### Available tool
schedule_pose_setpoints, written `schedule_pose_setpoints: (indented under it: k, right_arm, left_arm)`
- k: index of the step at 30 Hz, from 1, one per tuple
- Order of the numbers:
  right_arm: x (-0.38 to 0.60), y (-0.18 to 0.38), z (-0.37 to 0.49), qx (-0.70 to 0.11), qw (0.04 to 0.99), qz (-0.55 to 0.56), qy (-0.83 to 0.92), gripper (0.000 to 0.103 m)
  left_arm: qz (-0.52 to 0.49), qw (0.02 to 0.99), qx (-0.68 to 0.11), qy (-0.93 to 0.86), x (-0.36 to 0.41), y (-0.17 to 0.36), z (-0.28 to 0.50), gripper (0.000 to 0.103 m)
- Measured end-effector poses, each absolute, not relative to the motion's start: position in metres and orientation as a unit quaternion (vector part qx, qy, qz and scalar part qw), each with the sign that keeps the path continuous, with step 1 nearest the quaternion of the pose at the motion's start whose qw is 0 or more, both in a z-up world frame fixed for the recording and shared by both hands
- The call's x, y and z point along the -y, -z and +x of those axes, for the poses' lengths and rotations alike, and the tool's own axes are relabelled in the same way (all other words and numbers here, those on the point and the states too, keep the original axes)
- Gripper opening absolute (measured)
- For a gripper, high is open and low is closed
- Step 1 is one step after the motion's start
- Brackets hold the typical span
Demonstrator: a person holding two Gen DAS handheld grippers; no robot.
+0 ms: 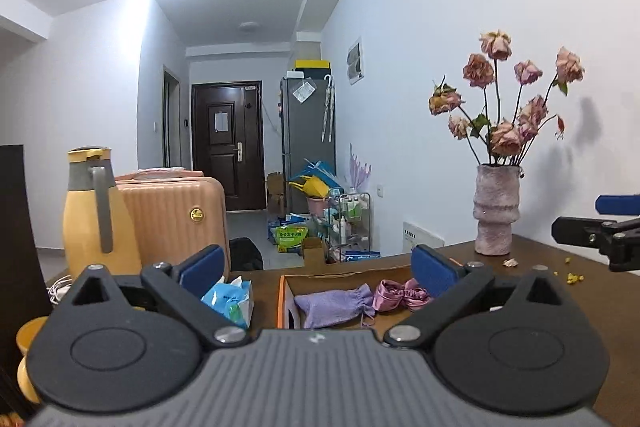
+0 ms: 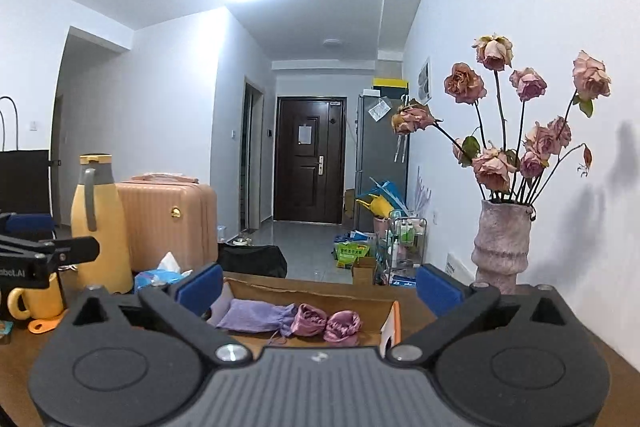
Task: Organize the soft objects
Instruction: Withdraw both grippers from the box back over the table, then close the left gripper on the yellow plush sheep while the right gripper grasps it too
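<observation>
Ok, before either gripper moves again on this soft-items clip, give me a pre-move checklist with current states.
1. Left gripper open and holding nothing: ok.
2. Right gripper open and holding nothing: ok.
3. Purple drawstring pouch lies inside the cardboard box: ok.
4. Two pink satin pieces lie in the box beside the pouch: ok.
5. Tissue pack is outside the box, on the table to its left; whether it counts as a soft item to sort: cannot tell.
6. Vase of dried roses stands upright near the box on the right gripper's side, so sweeping moves there look risky: not ok.
</observation>
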State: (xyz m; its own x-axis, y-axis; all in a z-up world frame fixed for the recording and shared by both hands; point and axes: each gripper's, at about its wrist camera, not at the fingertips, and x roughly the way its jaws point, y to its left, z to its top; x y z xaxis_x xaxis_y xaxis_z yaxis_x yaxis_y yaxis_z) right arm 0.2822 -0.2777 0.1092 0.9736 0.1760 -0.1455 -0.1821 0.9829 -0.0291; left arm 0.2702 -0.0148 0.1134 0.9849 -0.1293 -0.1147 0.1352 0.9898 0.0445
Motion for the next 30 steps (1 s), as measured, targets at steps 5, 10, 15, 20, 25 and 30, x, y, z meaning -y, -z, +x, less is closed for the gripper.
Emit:
schedule_pose_setpoints:
  k: [5,10,15,20,25,30]
  right_arm:
    - [0.273,-0.113,0.256,-0.057,0.994,-0.006,-0.092,0.103]
    - [0.274,-0.108,0.228,-0.049,0.994,0.005,-0.093,0.103]
    - [0.281,-0.079,0.184,-0.055,0.994,0.019,-0.092,0.103]
    - [0.287,-0.039,0.122,-0.065,0.992,0.024,-0.102,0.103]
    - [0.287,-0.001,0.073,-0.078,0.990,0.038,-0.108,0.103]
    - [0.285,0.014,0.055,-0.083,0.992,0.024,-0.098,0.103]
  left_arm:
    - [0.022,0.996,-0.050,0.069,0.009,-0.113,0.246,0.103]
    - [0.019,0.996,-0.055,0.060,0.005,-0.102,0.220,0.103]
    - [0.015,0.996,-0.065,0.051,0.001,-0.075,0.166,0.103]
    - [0.002,0.996,-0.071,0.049,-0.004,-0.045,0.108,0.103]
    - [-0.003,0.993,-0.110,0.052,-0.008,-0.016,0.078,0.103]
    - [0.003,0.991,-0.126,0.051,-0.002,-0.006,0.079,0.103]
